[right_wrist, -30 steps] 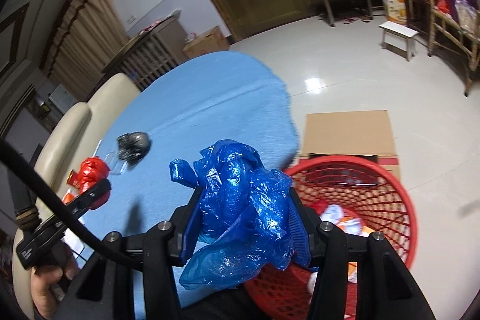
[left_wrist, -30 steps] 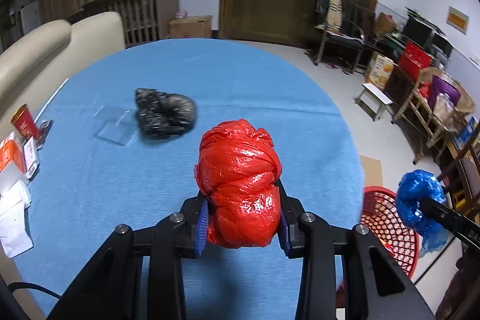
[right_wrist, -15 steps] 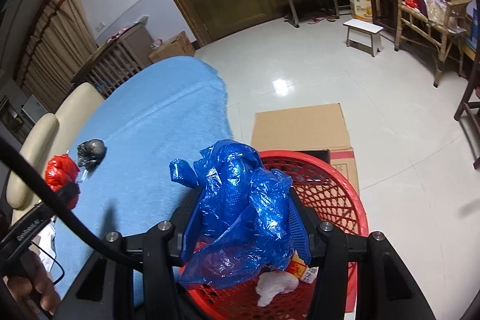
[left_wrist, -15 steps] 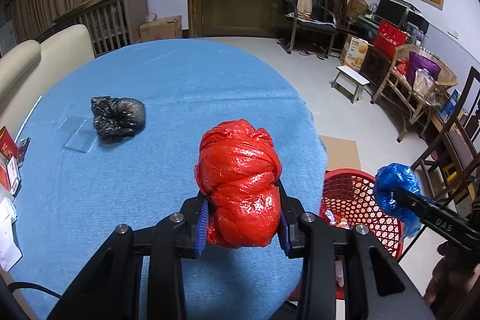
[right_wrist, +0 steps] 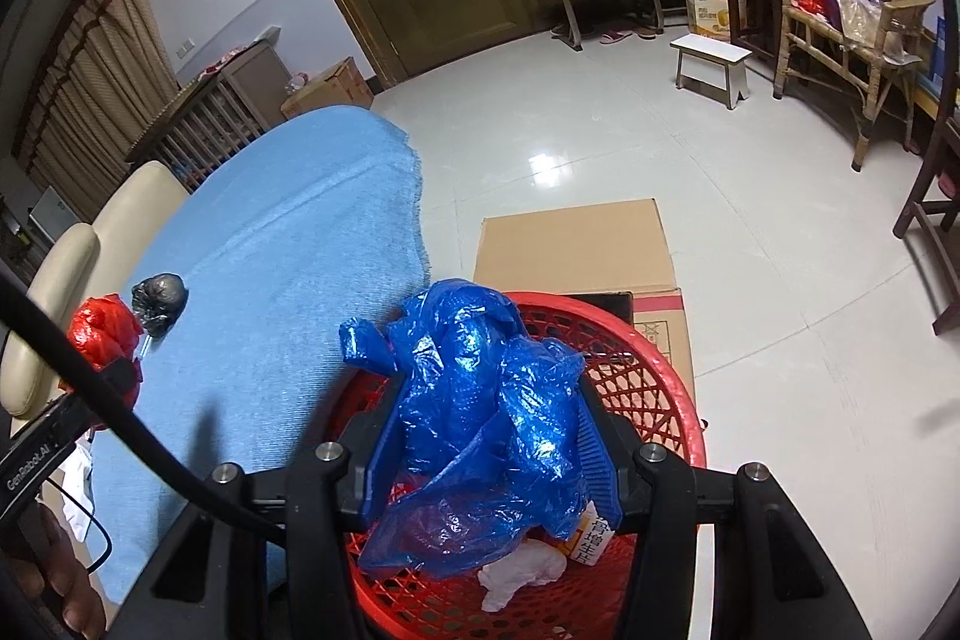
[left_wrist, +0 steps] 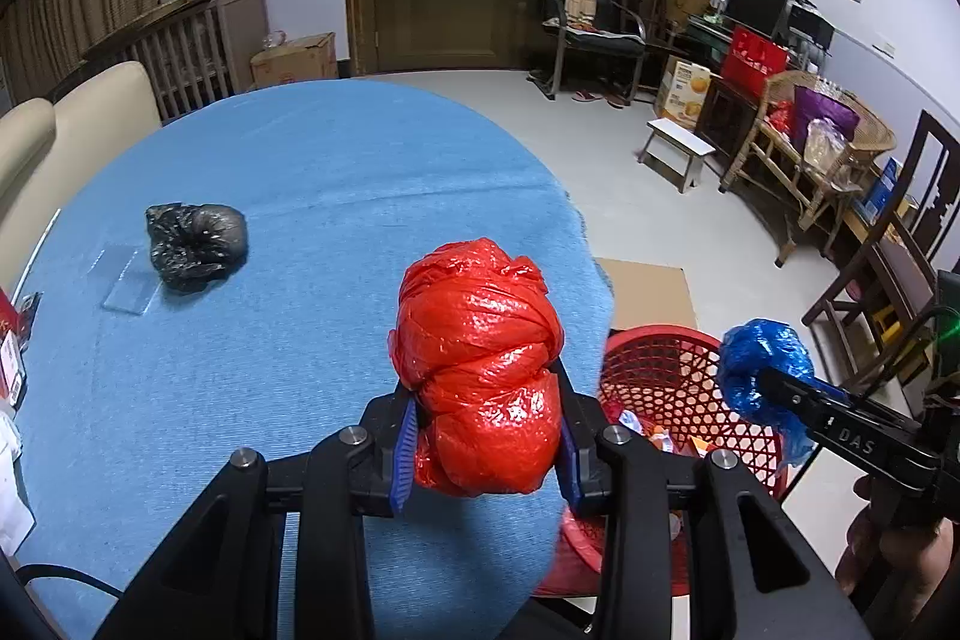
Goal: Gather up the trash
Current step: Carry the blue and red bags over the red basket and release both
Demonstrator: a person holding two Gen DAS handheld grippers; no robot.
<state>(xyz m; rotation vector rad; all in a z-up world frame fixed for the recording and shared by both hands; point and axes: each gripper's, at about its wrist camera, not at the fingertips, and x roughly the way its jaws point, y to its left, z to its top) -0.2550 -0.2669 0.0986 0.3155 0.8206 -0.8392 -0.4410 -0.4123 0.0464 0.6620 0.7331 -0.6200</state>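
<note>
Over the red basket (right_wrist: 660, 376) at 6 o'clock, your right gripper (right_wrist: 489, 451) clamps the blue bag (right_wrist: 480, 400) ready to drop, while your left gripper (left_wrist: 483, 451) pinches the red bag (left_wrist: 480, 370) above the table (left_wrist: 300, 196) edge, queued next.

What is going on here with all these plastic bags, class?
A person is clearing trash with a handheld gripper in each hand. The left gripper is clamped on a balled-up red bag above the blue table's edge. The right gripper holds a crumpled blue bag directly over the red basket on the floor, which already contains some rubbish. A black bag lies uncollected on the table.
</note>
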